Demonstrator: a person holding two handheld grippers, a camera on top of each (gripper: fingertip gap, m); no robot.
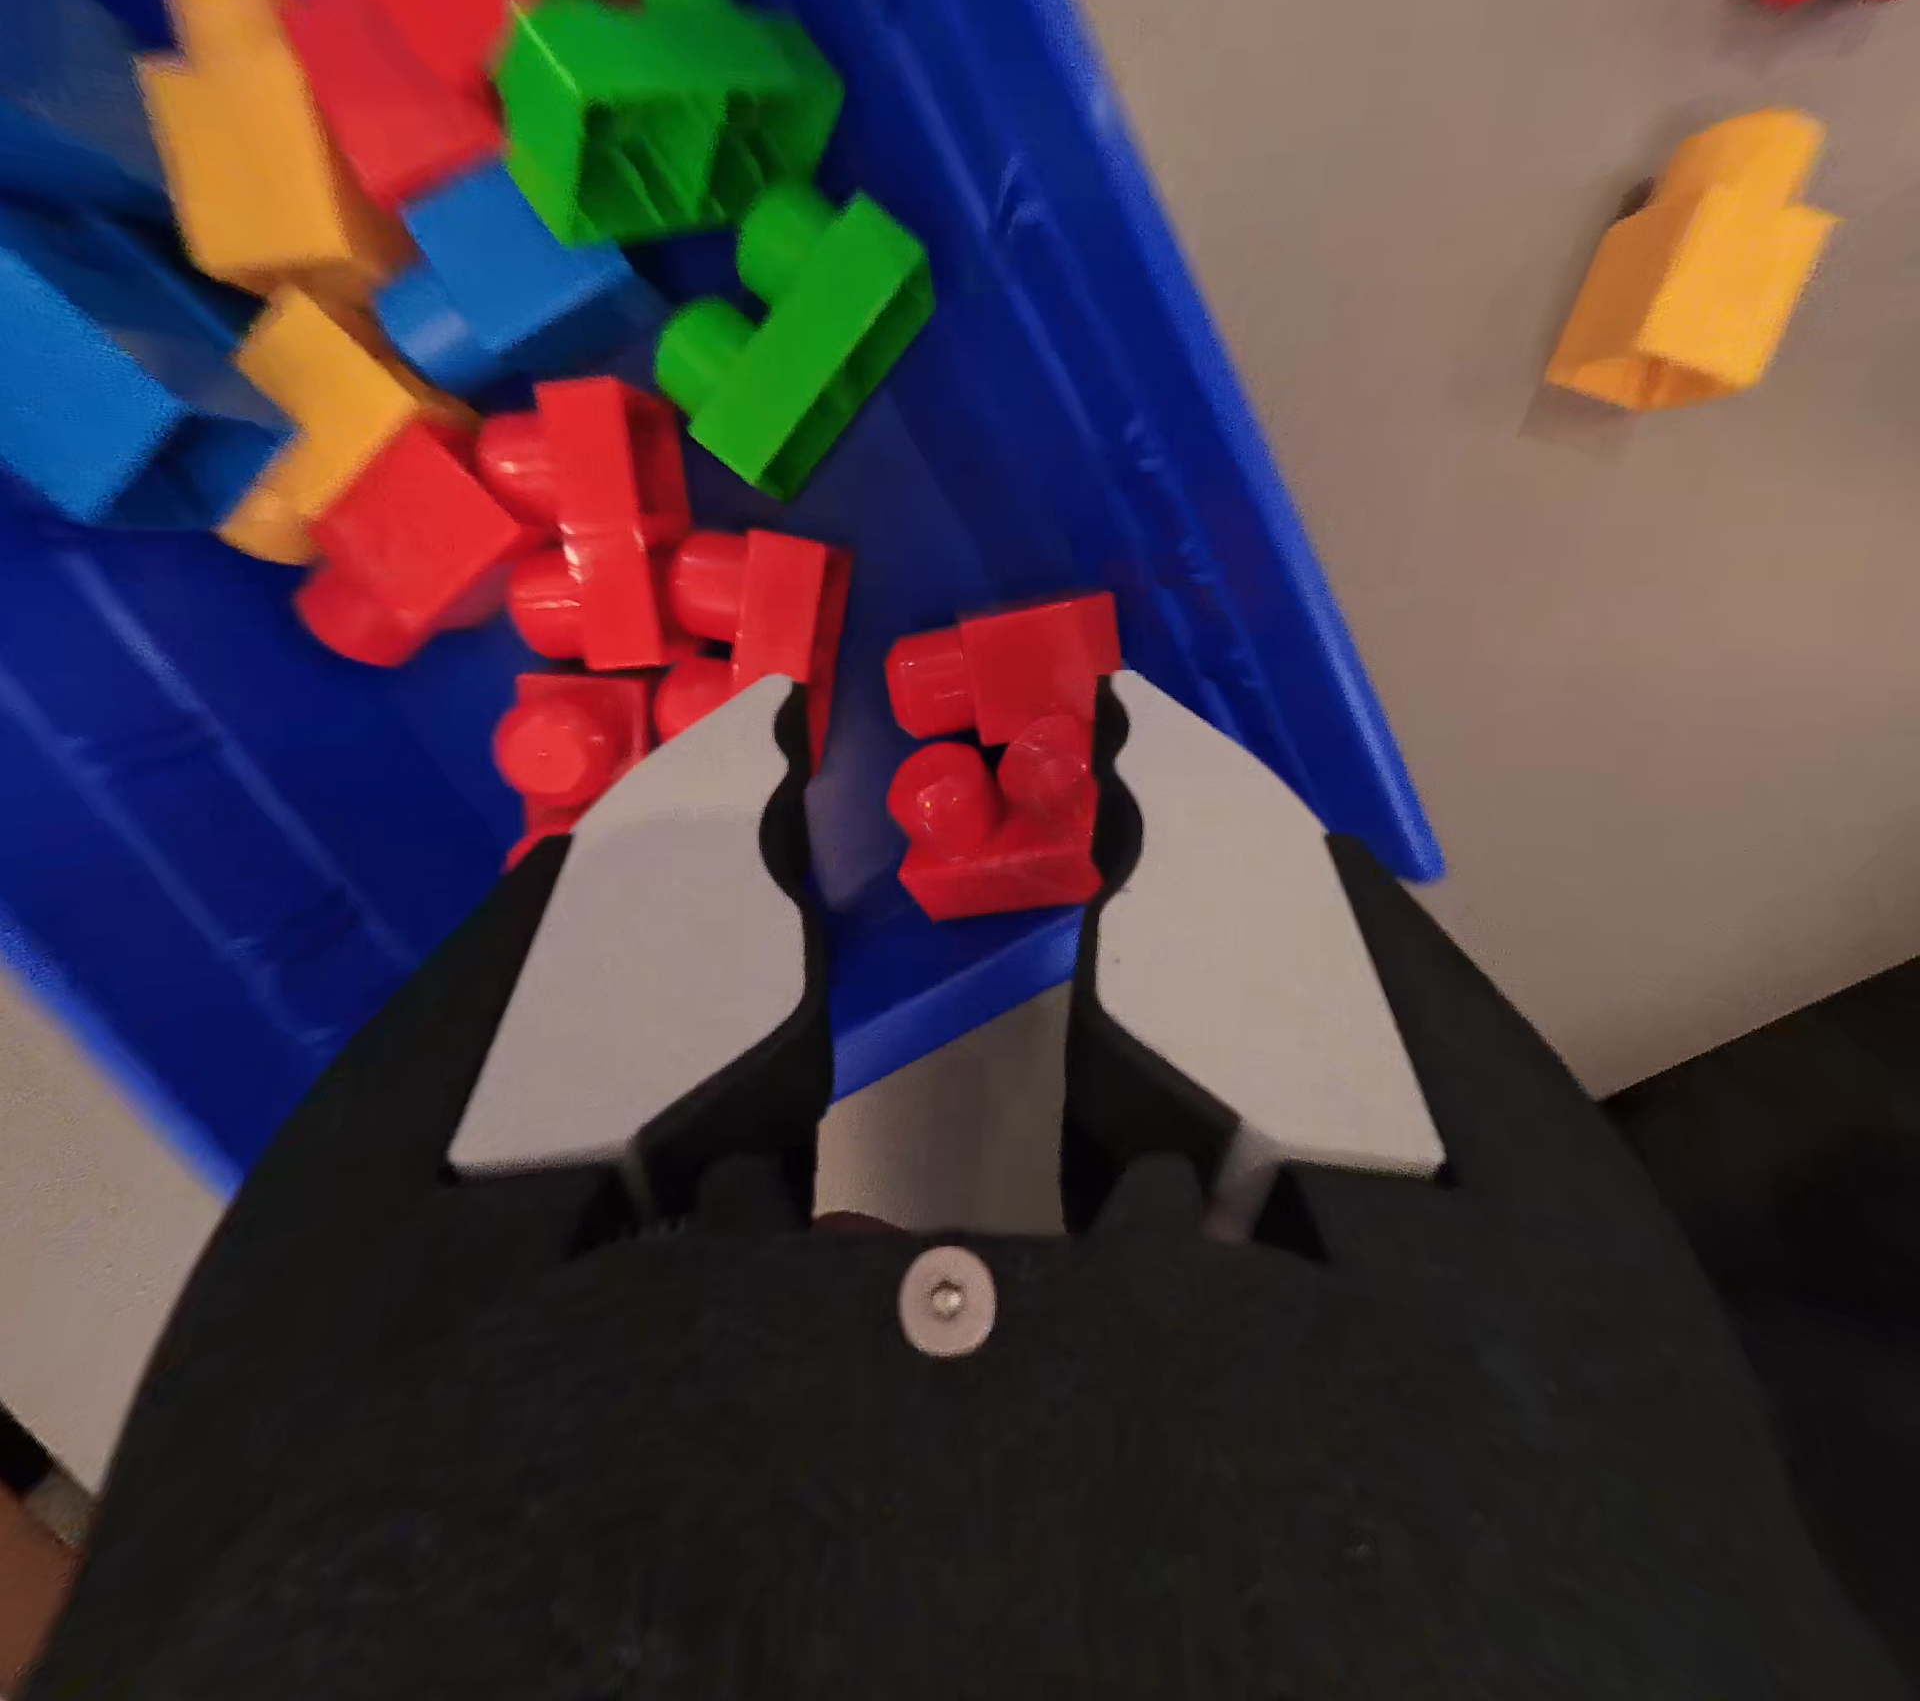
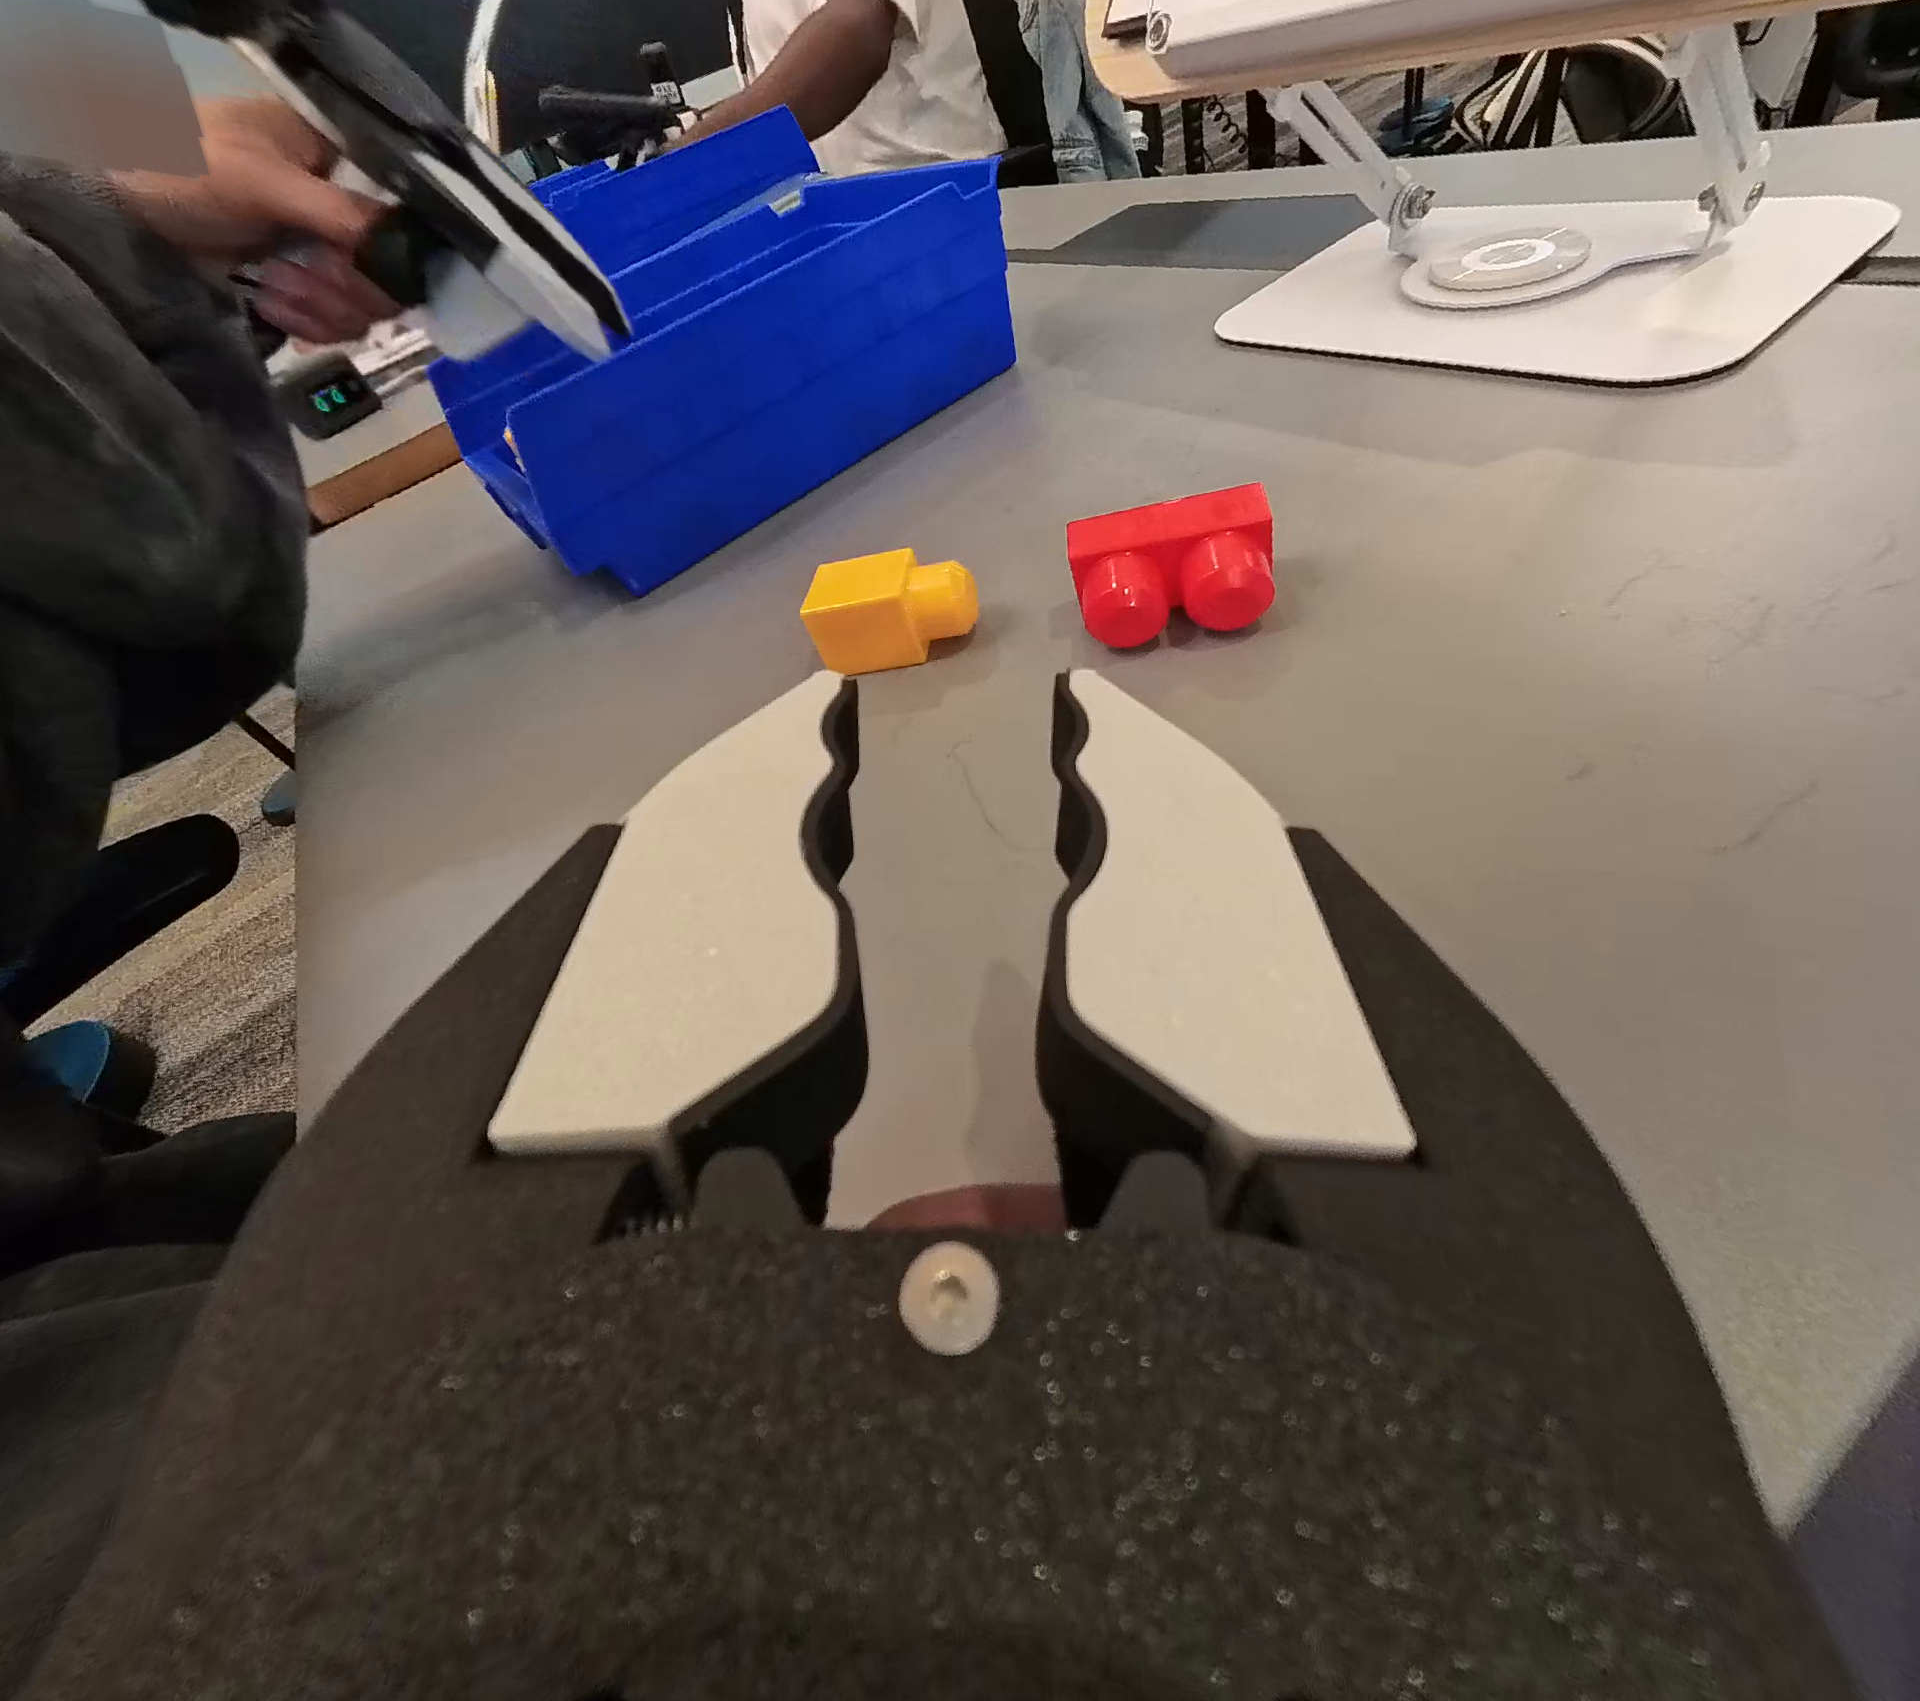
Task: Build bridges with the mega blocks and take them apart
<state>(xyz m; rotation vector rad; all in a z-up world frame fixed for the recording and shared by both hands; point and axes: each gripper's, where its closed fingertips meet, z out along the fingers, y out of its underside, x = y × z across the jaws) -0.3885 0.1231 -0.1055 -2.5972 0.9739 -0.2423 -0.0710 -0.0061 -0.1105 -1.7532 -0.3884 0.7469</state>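
**Left claw dips into the bin**

Left claw (image 1: 940, 695), spread wide and empty, hovers over red blocks (image 1: 997, 758) in the bin's (image 1: 1091, 301) near corner. Mid-surface lie a yellow block (image 2: 883, 609) and a red two-stud (image 2: 1172, 562). Right claw (image 2: 956, 695) waits, half-open, empty. Risk: crowded reds, so it may pinch two.

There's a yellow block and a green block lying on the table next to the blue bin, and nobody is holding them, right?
Almost. The second block is red, not green; the right wrist view shows it lying on the table beside the yellow block, near the blue bin. Neither is held: the right gripper has its fingers apart and empty. Green blocks lie only inside the bin, in the left wrist view.
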